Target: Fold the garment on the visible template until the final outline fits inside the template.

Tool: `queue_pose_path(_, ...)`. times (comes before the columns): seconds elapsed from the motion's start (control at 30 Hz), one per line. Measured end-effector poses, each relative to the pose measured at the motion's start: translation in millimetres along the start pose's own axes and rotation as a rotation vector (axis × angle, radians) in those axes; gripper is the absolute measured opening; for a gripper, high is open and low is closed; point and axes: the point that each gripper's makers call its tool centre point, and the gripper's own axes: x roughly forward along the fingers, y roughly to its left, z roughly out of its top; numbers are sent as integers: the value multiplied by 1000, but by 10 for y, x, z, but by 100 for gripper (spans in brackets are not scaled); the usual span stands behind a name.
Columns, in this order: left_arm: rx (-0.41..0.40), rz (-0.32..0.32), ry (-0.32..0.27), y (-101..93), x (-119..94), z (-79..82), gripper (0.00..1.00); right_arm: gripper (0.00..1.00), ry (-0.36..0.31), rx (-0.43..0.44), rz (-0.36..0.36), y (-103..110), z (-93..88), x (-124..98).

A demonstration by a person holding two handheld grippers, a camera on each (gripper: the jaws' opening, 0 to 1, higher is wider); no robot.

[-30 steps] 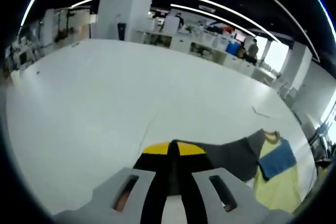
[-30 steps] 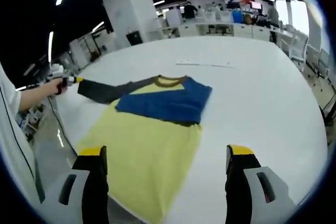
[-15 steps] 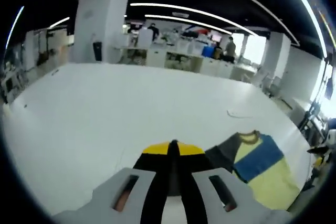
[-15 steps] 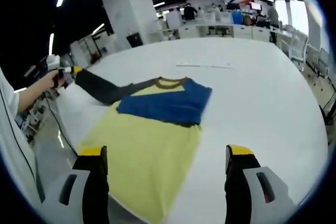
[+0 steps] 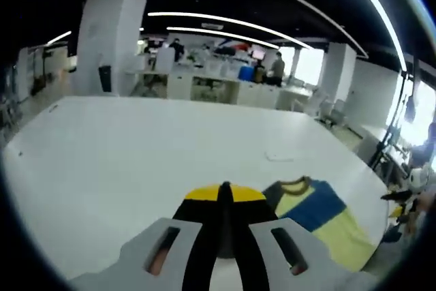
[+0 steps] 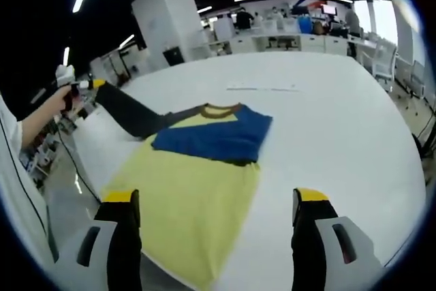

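A yellow shirt (image 6: 194, 182) lies flat on the white table (image 6: 340, 134), its blue sleeve (image 6: 214, 134) folded across the chest. The dark grey sleeve (image 6: 126, 110) stretches up and to the left off the table. My left gripper (image 6: 92, 85) is shut on its cuff, with a person's hand (image 6: 58, 100) behind it. In the left gripper view the jaws (image 5: 225, 192) are pressed together, and the shirt (image 5: 317, 216) lies to the right beyond them. My right gripper (image 6: 215, 196) hangs open over the shirt's hem, touching nothing.
A thin pale strip (image 6: 262, 88) lies on the table beyond the collar. The table's near edge (image 6: 82, 168) runs along the left of the shirt, with a person's white sleeve (image 6: 20, 189) beside it. Desks and a white column (image 6: 167, 18) stand far behind.
The left gripper has lifted the grey sleeve higher and further out to the left, and its view has swung towards the shirt. The right gripper has stayed put.
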Motion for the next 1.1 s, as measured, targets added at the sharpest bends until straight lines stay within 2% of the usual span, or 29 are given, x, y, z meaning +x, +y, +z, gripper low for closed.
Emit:
queue_pose_path(0.13,-13,-16,-7,-89,-13,55,0,91,-1,5,-3,-4,-14,-9)
queue_pose_path(0.6,28,-125,-38,-668,-15,317,0,91,-20,7,-2,-2,-29,-131)
queue_pose_path(0.77,29,-155,-37,-832,10,351,0,91,-31,12,-5,-8,-43,-185)
queue_pose_path(1.1,56,-247,-34,-1338,109,393,0,91,-63,23,-22,-23,-40,-334)
